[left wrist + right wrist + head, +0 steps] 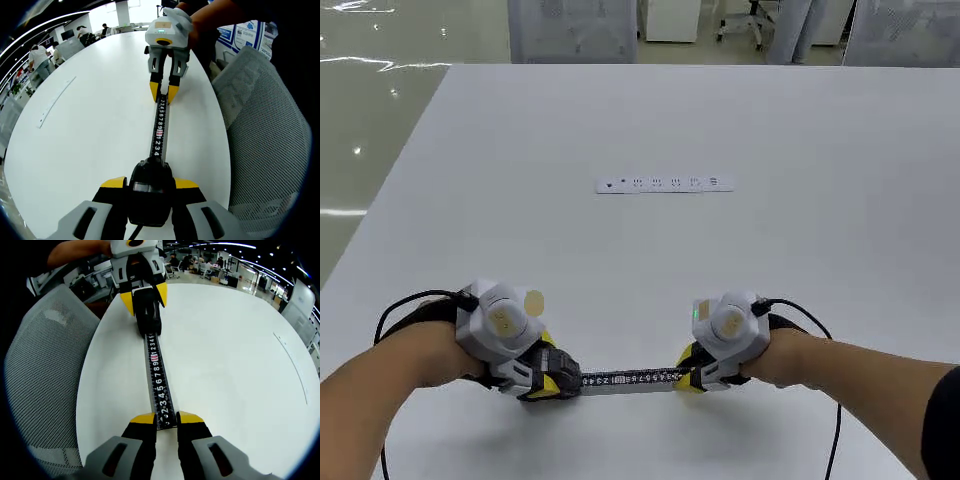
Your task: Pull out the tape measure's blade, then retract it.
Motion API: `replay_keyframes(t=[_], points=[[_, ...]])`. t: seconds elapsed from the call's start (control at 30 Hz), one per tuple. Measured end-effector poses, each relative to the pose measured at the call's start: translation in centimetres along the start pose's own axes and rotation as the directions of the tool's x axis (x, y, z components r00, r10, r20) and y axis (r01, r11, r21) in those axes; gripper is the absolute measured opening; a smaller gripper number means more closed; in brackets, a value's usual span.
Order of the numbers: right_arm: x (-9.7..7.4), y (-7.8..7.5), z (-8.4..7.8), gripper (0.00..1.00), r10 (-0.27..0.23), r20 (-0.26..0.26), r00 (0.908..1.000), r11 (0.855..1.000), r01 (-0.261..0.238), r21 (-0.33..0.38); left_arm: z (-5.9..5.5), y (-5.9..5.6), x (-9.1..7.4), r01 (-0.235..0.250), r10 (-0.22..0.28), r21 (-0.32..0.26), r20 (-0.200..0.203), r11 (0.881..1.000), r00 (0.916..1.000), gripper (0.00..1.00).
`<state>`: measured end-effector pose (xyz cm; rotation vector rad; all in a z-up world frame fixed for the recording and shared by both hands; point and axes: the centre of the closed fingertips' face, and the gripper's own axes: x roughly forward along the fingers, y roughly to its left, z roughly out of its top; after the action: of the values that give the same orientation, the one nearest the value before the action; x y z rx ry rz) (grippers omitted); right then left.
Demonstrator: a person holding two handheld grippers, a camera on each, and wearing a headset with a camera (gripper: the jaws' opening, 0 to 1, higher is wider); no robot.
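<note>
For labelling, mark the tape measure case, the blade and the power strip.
tape measure case (pixel 151 192), left gripper view, middle of its black body.
blade (pixel 157 380), right gripper view, numbered middle stretch.
power strip (pixel 663 184), head view, centre of its white top.

I'm watching the black boxy plastic tape measure case (pixel 151 192) and its grey metal blade (pixel 159 380), which is carrying black numerals and a red mark, against the white table (pixel 720 130).
</note>
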<state>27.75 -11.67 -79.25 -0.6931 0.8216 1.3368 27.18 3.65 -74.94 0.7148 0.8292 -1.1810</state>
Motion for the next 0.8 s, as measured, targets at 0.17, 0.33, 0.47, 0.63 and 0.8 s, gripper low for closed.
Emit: replay_keyframes(t=[0.17,0.33,0.47,0.63,0.8], points=[[-0.11,-0.06,-0.15,0.11,0.0,0.0,1.0,1.0,0.0,0.002,0.01,0.0,0.01,-0.002,0.002,0.0,0.0,1.0,1.0,0.3],[-0.21,-0.12,-0.33,0.11,-0.001,-0.002,1.0,1.0,0.001,0.001,-0.01,0.0,0.03,-0.002,0.002,0.0,-0.002,1.0,1.0,0.3],[-0.31,-0.23,-0.57,0.11,-0.003,-0.004,1.0,1.0,0.003,0.003,-0.01,0.02,0.03,-0.002,0.002,0.0,-0.001,1.0,1.0,0.3],[-0.47,-0.25,-0.75,0.11,-0.004,-0.005,1.0,1.0,0.004,0.005,-0.03,0.02,0.03,-0.002,0.002,0.0,-0.003,1.0,1.0,0.3],[-0.62,-0.27,-0.9,0.11,-0.005,-0.007,1.0,1.0,0.005,0.005,-0.02,0.01,0.02,-0.004,0.004,-0.001,-0.003,1.0,1.0,0.3]])
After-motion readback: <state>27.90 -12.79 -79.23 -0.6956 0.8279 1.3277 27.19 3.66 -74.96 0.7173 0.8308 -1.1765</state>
